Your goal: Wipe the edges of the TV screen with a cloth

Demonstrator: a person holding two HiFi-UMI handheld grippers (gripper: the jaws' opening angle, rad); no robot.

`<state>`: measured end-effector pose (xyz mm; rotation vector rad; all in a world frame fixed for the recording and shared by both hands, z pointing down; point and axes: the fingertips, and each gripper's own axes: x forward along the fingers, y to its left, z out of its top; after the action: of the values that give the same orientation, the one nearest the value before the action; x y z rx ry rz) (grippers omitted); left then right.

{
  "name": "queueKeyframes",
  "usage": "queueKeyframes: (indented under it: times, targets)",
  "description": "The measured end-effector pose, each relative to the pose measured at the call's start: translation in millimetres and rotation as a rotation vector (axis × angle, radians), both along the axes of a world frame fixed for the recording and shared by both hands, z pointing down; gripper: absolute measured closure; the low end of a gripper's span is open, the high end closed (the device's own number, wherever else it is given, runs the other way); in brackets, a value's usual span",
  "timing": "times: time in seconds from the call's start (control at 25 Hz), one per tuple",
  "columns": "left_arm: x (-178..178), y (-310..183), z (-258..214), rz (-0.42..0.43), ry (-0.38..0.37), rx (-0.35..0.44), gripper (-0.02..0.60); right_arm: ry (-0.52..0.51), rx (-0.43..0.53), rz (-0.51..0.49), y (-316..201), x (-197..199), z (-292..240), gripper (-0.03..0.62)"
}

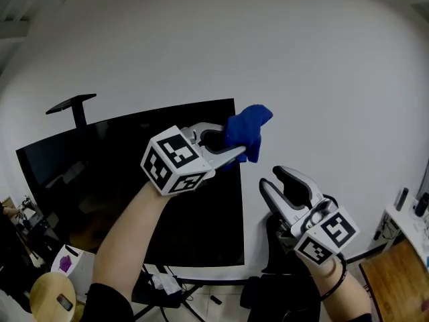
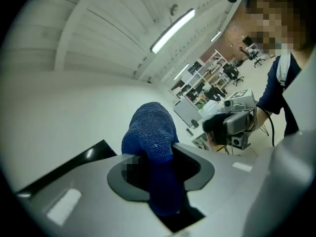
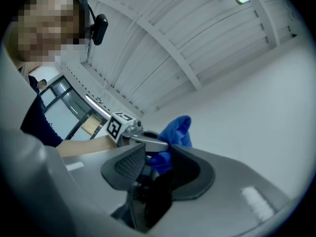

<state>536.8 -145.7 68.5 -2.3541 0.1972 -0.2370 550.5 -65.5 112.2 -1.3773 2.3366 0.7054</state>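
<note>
Nearest the head camera, at the lower right, the right gripper (image 1: 273,178) points upward with its marker cube toward the viewer. Its fingers are released and stand apart with nothing between them. A little further out, near the middle of the head view, a bare forearm (image 1: 127,240) reaches up from the lower left and carries the left gripper (image 1: 234,154), which points to the right. Its fingers are clenched on a blue cloth (image 1: 248,131): the terry fabric is pinched between the dark pads and bunches out past the tips. The cloth sits at the upper right corner of the TV (image 1: 100,180), a large black screen on a stand. Whether the cloth touches the frame cannot be made out. Behind the TV is a plain white wall (image 1: 322,79), and the right gripper is well clear of the screen's right edge.
</note>
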Motion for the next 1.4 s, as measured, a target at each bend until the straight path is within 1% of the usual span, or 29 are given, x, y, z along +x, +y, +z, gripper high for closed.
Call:
queueKeyframes:
  times: [0.12, 0.24, 0.36, 0.44, 0.52, 0.68, 0.76, 0.84, 0.96, 1.04, 1.16, 1.24, 1.32, 1.4]
  targets:
    - [-25.6, 10.0, 24.4, 0.004, 0.125, -0.044, 0.472, -0.007, -0.007, 0.005, -6.6, 0.2, 12.5, 0.425]
    - [-60.2, 20.0, 50.2, -0.001, 0.229, -0.092, 0.472, -0.021, -0.031, 0.002, -12.8, -9.7, 26.9, 0.425]
    - [-96.1, 24.9, 90.0, -0.024, 0.307, -0.139, 0.471, -0.042, -0.071, -0.009, -14.5, -27.4, 49.6, 0.425]
    - [-118.7, 27.1, 123.5, -0.024, 0.333, -0.161, 0.472, -0.050, -0.108, -0.014, -15.9, -43.3, 71.7, 0.425]
    - [-141.6, 27.4, 164.4, -0.044, 0.335, -0.206, 0.472, -0.059, -0.150, -0.012, -16.0, -59.7, 97.5, 0.427]
    - [-188.4, 24.1, 247.5, -0.114, 0.330, -0.412, 0.471, -0.091, -0.247, -0.012, -15.5, -91.5, 151.0, 0.427]
    - [-208.7, 27.3, 282.4, -0.146, 0.318, -0.471, 0.472, -0.124, -0.311, -0.016, -15.1, -104.8, 180.9, 0.428]
    - [-227.1, 33.4, 312.5, -0.173, 0.298, -0.505, 0.472, -0.170, -0.382, -0.018, -14.5, -116.0, 212.3, 0.428]
    - [-252.8, 47.6, 352.7, -0.185, 0.263, -0.577, 0.472, -0.228, -0.480, -0.015, -9.9, -133.1, 257.1, 0.431]
    - [-269.1, 57.1, 376.4, -0.193, 0.241, -0.613, 0.472, -0.247, -0.538, 0.005, -2.6, -141.5, 288.1, 0.432]
    - [-294.0, 67.6, 397.8, -0.209, 0.239, -0.655, 0.472, -0.270, -0.627, 0.031, 10.9, -153.5, 331.7, 0.442]
    - [-309.1, 73.4, 410.8, -0.218, 0.234, -0.687, 0.472, -0.273, -0.664, 0.043, 20.7, -162.8, 349.2, 0.456]
    - [-322.1, 77.4, 420.7, -0.223, 0.231, -0.713, 0.472, -0.262, -0.679, 0.055, 27.4, -172.5, 357.6, 0.477]
    - [-333.1, 81.7, 427.2, -0.220, 0.228, -0.726, 0.471, -0.253, -0.687, 0.059, 32.2, -183.3, 360.9, 0.480]
